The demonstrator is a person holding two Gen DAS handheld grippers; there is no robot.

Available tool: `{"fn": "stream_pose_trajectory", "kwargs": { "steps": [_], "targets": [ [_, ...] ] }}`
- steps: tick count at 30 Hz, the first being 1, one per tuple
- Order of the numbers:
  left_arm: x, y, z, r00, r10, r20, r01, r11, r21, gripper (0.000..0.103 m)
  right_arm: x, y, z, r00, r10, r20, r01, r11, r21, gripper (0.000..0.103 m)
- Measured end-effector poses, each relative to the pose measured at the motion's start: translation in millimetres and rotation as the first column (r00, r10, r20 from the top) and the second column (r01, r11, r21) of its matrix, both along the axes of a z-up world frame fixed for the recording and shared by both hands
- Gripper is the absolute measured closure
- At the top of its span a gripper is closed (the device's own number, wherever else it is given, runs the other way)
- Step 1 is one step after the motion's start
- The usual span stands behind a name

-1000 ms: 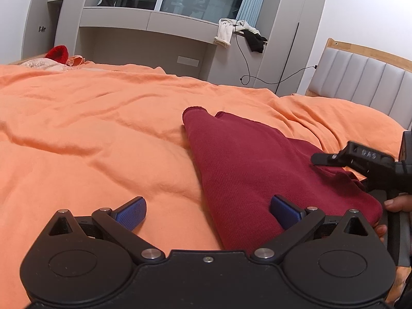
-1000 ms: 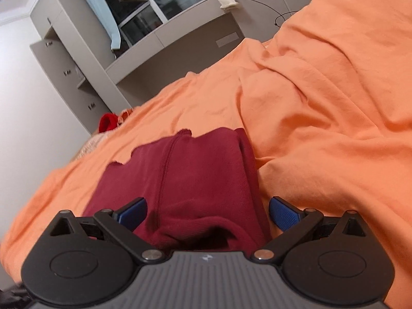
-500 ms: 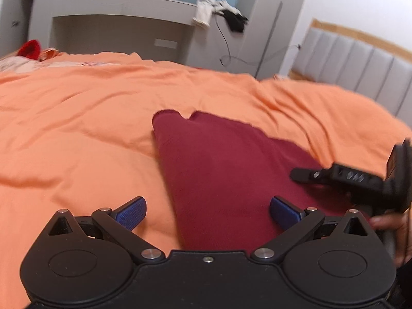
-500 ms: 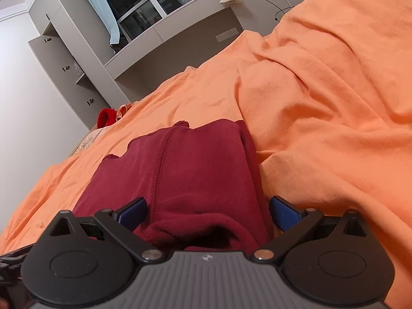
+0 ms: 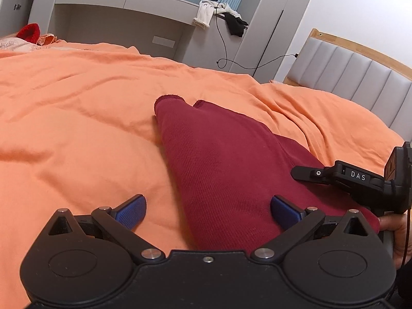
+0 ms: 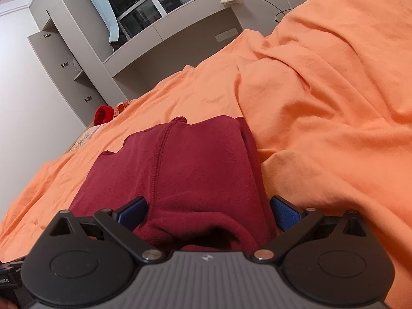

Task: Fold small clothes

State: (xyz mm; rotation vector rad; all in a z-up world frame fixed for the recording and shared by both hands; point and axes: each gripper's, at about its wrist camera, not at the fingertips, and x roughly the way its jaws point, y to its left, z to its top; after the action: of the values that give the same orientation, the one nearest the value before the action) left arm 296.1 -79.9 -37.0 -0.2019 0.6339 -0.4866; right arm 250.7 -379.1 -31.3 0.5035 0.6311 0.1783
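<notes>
A dark red knit garment [image 5: 226, 164] lies folded lengthwise on the orange bed cover [image 5: 77, 128], its two cuffs pointing away. My left gripper [image 5: 208, 209] is open low over its near left edge, with one blue pad on the cover and one on the cloth. The right gripper's body [image 5: 360, 180] shows at the right edge of the left wrist view. In the right wrist view my right gripper [image 6: 208, 212] is open, its jaws standing on either side of the garment's [image 6: 185, 159] bunched near end.
A padded grey headboard [image 5: 355, 77] stands at the right. Grey cabinets and a shelf [image 5: 123, 13] line the far wall, with a dangling cable [image 5: 231, 61]. A small red item [image 5: 28, 32] lies at the bed's far left corner.
The left wrist view swung and settled back over the garment's left edge. The right gripper crept slightly forward over the bunched end. Both stayed open.
</notes>
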Motion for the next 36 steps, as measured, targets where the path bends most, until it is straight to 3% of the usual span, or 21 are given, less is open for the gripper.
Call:
{"fn": "stream_pose_trajectory", "kwargs": {
  "steps": [36],
  "targets": [
    [-1.4,2.1,1.4,1.0,-0.005,-0.004,0.005,1.0,0.001,0.0,0.3,0.0,1.5,1.0,-0.001,-0.001,0.001,1.0,-0.013,0.0]
  ]
}}
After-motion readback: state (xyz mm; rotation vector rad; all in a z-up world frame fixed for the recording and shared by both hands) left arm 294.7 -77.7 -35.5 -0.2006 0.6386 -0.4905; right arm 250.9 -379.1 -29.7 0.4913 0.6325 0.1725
